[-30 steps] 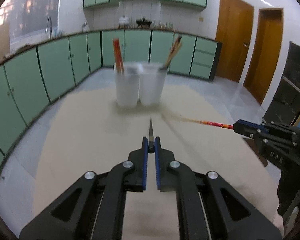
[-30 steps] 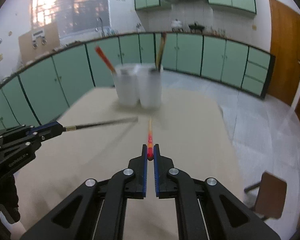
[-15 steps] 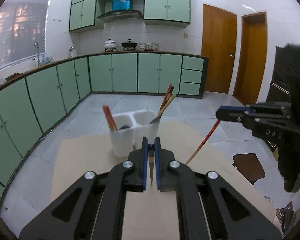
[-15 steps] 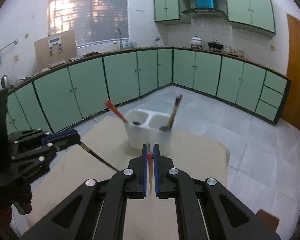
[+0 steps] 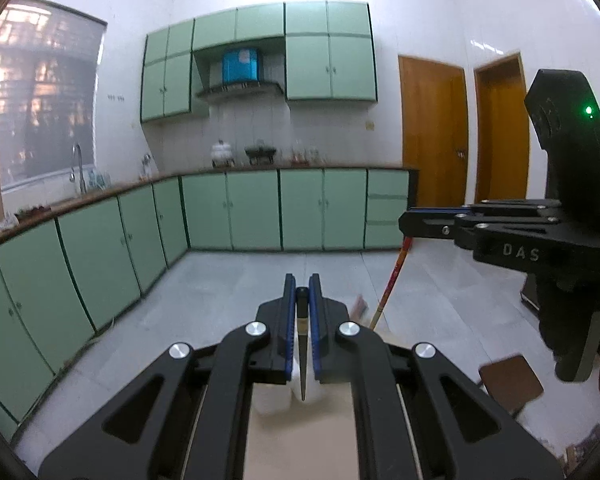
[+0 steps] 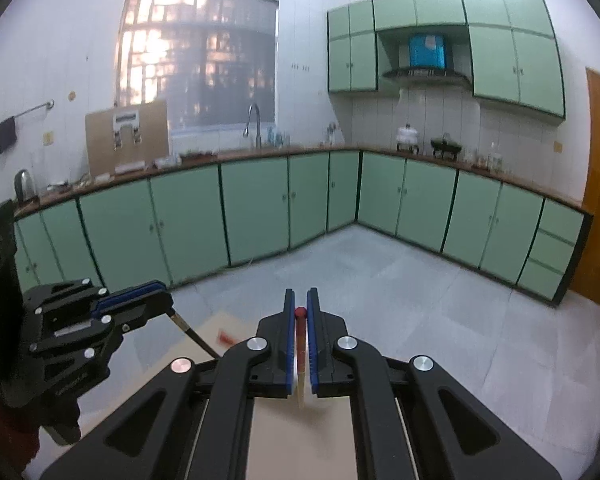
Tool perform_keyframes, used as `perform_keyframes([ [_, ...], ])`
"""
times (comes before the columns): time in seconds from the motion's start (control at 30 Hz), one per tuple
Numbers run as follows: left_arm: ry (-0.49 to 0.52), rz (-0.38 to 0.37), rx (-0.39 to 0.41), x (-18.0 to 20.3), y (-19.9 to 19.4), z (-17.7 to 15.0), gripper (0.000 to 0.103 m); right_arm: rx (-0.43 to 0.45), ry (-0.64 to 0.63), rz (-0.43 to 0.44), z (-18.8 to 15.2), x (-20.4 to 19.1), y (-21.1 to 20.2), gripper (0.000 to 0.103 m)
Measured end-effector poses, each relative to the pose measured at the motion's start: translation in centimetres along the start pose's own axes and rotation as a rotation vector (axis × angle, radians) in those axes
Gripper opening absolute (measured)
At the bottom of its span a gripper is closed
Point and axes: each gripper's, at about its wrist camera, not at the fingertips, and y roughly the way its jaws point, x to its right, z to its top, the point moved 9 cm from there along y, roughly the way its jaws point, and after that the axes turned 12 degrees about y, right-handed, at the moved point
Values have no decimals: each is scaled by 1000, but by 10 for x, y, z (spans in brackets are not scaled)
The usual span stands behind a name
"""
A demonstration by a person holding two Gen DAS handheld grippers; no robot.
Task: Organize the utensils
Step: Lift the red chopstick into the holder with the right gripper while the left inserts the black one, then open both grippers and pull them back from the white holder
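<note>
utensil holder (image 5: pixel 274 398) mostly hidden behind left claw (image 5: pixel 302 300).

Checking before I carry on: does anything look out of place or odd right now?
Nothing stands out. The left tongs grip a dark chopstick and the right tongs a red-tipped chopstick, both hanging point-down over the beige table.

Beyond my tongs: green base cabinets (image 6: pixel 256 208) wrapping the corner, faucet (image 6: pixel 253 122) under the window (image 6: pixel 198 60). Right of them, two wooden doors (image 5: pixel 434 132). Kettle (image 6: pixel 23 185) far left.
</note>
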Motion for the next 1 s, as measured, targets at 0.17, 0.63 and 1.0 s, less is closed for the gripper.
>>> perform_keyframes([
  [0.17,11,55,28,-12,33,12,5,60,0,-26,27,4,28,6],
  [0.63,-61,44,-123,-34,117,-53,8,-75,49,-90,-29,39,115,8],
  [1.0,-102,86,-72,-47,61,-50,61,-33,63,-182,-42,64,68,44],
])
